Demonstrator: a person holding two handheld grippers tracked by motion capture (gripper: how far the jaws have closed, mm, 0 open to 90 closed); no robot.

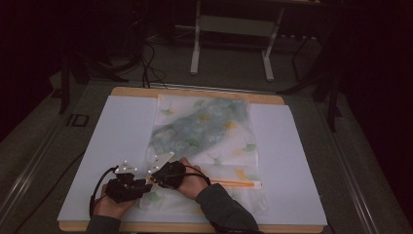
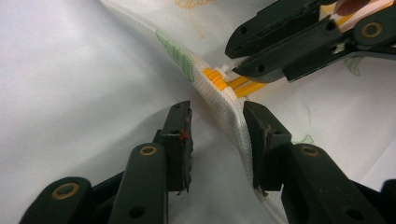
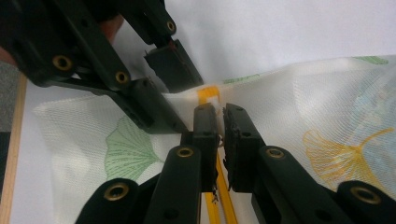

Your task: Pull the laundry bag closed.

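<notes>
white table cover point(image 1: 292, 161) under mesh bag point(image 1: 204, 131)

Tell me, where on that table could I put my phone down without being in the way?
Bare white sheet right of the mesh bag, or left of it toward the far corner. Avoid the near-left corner, where both hand-held grippers work at the bag's zipper.

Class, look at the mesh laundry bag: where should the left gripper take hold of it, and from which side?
Grip the raised folded edge of the mesh bag just below the orange zipper end, straddling it: the left gripper already brackets that ridge, while the right gripper pinches the zipper pull.
</notes>
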